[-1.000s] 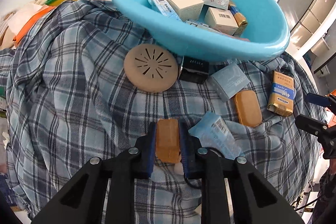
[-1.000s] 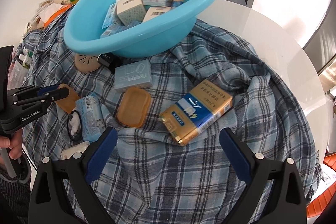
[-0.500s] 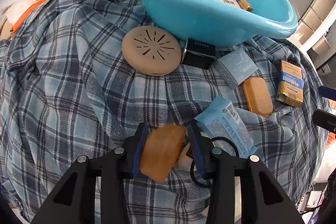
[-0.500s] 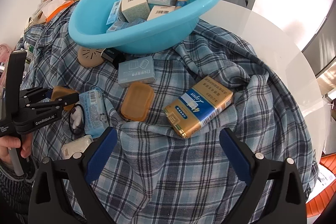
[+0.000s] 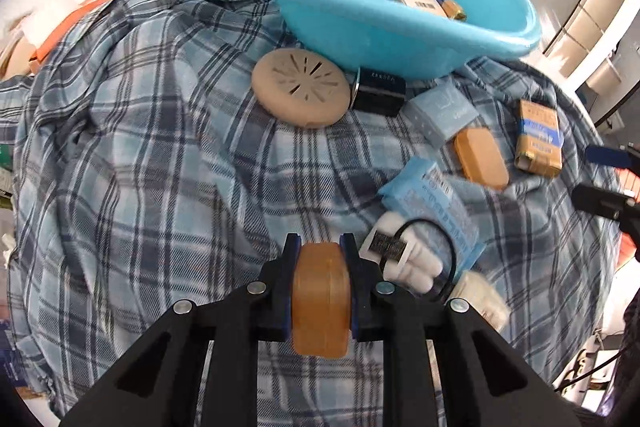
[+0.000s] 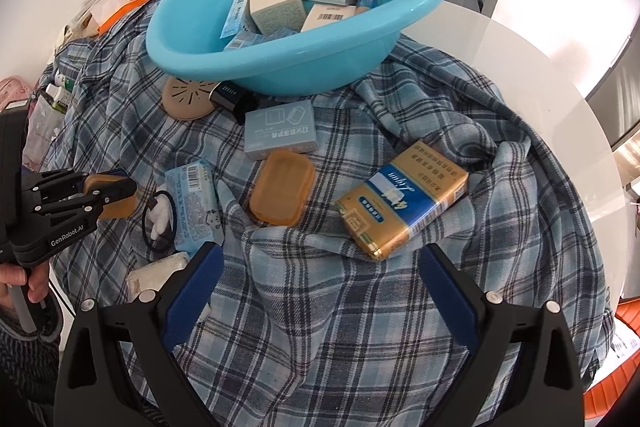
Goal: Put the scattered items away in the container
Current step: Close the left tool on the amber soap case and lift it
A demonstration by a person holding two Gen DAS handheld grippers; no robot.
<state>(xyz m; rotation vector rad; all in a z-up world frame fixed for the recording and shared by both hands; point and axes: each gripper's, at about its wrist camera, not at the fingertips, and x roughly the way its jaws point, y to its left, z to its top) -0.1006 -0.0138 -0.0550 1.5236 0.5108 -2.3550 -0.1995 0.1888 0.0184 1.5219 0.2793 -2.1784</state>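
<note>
Your left gripper (image 5: pixel 320 247) clamps amber soap case (image 5: pixel 320 301), bottom centre of frame, above plaid cloth (image 5: pixel 152 155). Your right gripper (image 6: pixel 320 283) gapes wide, empty. Blue basin (image 5: pixel 400 35) sits upper centre, boxes inside.

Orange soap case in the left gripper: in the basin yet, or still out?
Out. The orange soap case sits clamped between the left gripper fingers, over the plaid cloth, short of the blue basin.

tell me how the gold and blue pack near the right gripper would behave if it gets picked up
The gold and blue pack looks like a soft foil-wrapped brick, so it would probably dent slightly rather than flop. Its glossy wrap may be slippery between the pads. It lies tilted on a fold of the plaid cloth, so a push would likely slide it, not roll it.
</note>
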